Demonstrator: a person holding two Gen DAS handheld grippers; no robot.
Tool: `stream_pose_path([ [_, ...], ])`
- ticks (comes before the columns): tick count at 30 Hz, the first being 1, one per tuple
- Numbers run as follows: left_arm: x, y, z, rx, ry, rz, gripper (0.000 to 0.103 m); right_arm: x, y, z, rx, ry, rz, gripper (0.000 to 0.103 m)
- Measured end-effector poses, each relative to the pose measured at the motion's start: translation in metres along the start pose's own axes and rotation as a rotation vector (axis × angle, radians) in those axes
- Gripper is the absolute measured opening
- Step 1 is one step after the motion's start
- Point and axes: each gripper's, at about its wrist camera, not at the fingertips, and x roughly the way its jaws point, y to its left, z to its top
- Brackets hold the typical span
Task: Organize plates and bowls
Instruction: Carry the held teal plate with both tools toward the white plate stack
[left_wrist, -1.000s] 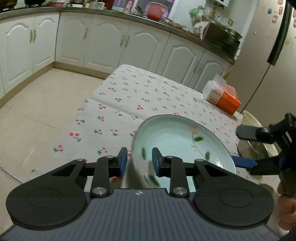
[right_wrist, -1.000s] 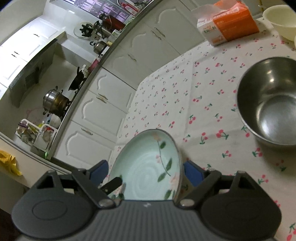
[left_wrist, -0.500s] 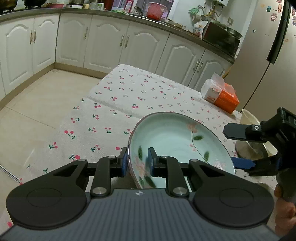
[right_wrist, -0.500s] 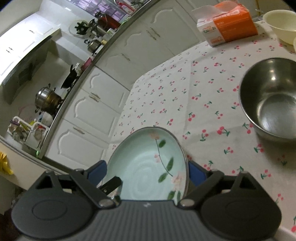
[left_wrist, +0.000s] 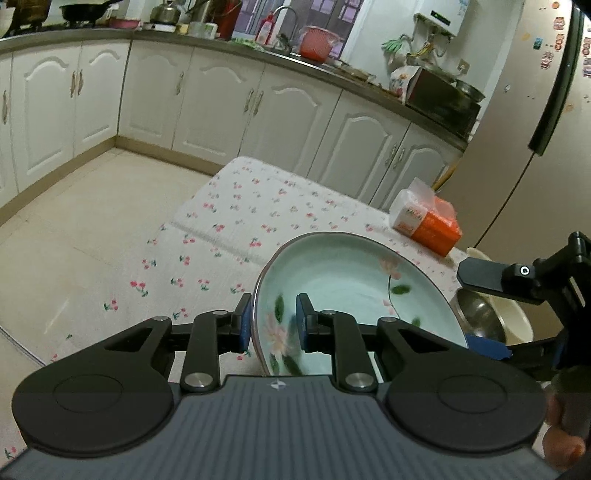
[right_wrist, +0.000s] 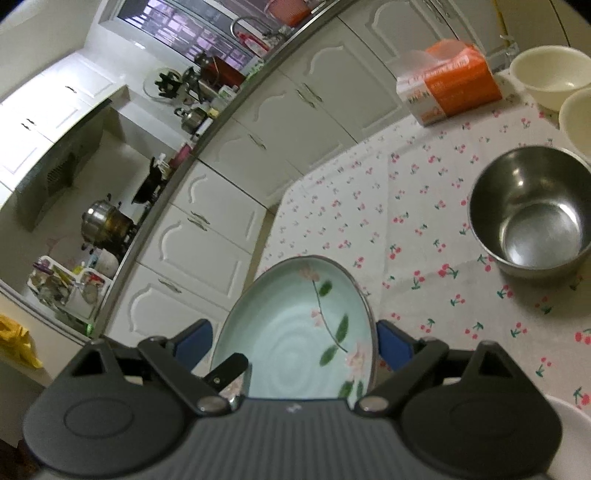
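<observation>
I am holding the pale green floral plate up off the cherry-print tablecloth, and it is sitting higher and more tilted than it was 1 second ago, when its far edge lay closer to the cloth. My left gripper is pinching the plate's near rim: 1 blue pad is sitting outside the rim and 1 inside, and over the past second these jaws have been closing from a looser stance onto the rim. My right gripper is standing spread wide, its blue pads flanking the plate on both sides; its jaws have been opening slightly further, and I cannot tell whether either pad is touching the rim. In the left view the right gripper is showing at the plate's far side.

I am reading this as the lift now secured by the left grip alone, with the right acting as a guard. The steel bowl, 2 cream bowls and the orange tissue pack are sitting untouched on the tablecloth. A 1-sided rim pinch risks the plate swinging or slipping during carriage.
</observation>
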Motion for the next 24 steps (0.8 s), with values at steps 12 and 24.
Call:
stream_pose_path([
  [12,-0.037,-0.035,-0.016,0.072,0.007,-0.088,0.021,-0.071,-0.008,-0.022,0.044,-0.101,0.005,0.094],
  [24,-0.053,-0.070,-0.065,0.164,0.090,-0.164,0.021,-0.136,-0.046,-0.065,0.128,-0.195,-0.062,0.095],
])
